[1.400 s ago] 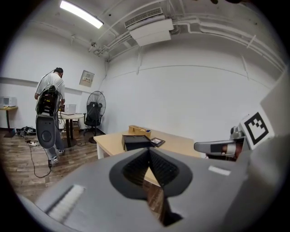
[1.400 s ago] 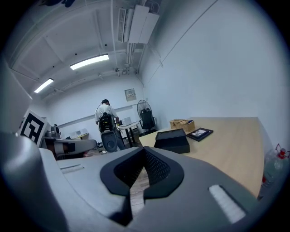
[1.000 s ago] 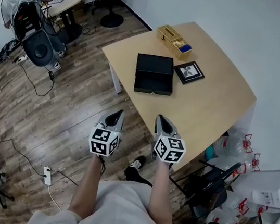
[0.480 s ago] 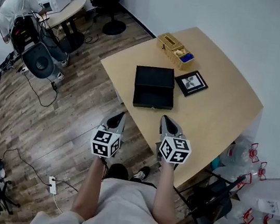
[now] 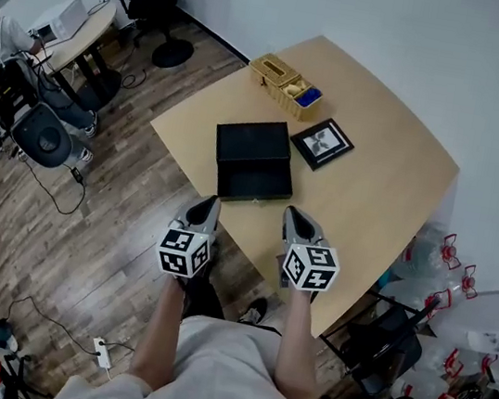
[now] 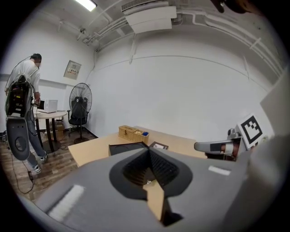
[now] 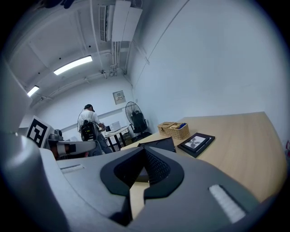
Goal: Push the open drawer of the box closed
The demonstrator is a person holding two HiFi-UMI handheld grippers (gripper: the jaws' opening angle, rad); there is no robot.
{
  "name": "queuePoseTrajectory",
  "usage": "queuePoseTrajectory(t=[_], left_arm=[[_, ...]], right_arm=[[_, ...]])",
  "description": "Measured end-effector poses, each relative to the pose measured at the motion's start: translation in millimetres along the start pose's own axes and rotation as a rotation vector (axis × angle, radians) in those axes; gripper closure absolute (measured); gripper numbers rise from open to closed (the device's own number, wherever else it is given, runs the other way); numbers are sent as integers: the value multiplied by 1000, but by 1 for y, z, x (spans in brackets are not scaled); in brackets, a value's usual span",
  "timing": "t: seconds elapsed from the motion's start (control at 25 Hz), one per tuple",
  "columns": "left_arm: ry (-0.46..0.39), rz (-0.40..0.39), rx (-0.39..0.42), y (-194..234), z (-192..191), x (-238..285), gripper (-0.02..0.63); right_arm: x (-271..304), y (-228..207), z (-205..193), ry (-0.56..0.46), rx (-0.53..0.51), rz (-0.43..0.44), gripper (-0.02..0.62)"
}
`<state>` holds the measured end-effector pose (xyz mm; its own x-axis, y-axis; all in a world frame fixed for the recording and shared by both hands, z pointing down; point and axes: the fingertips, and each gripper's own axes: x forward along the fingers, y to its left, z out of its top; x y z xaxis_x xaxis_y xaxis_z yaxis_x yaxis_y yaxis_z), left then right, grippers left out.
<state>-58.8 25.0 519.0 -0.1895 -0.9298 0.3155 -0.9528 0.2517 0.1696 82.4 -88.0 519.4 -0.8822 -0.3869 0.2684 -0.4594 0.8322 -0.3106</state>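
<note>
Black box point(image 5: 252, 141) on table point(image 5: 372, 195), drawer point(image 5: 254, 183) open toward left hand-held gripper point(image 5: 205, 206), right hand-held gripper point(image 5: 296, 218).

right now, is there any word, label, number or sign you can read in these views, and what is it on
No legible text in any view.
Not letters, only patterns: the black-and-white square markers on the cubes of the left tool and the right tool.
Too small to read: the small framed wall notice.
An image with no visible words: the black-framed picture.
</note>
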Motion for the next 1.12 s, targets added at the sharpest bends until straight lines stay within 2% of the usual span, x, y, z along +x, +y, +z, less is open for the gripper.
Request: queuePoseTrajectory(t=[0.2, 0.6, 0.92, 1.12], left_arm=[[20, -69, 22, 23, 17, 48, 554], [119, -245, 80, 72, 42, 153, 554], [239, -413, 160, 95, 10, 196, 554], [317, -515, 270, 107, -14, 224, 554]], right_arm=[[30, -14, 10, -8, -2, -63, 597], [99, -46, 25, 5, 40, -206, 597], [132, -38, 5, 74, 22, -248, 597], [130, -50, -19, 110, 60, -307, 597]])
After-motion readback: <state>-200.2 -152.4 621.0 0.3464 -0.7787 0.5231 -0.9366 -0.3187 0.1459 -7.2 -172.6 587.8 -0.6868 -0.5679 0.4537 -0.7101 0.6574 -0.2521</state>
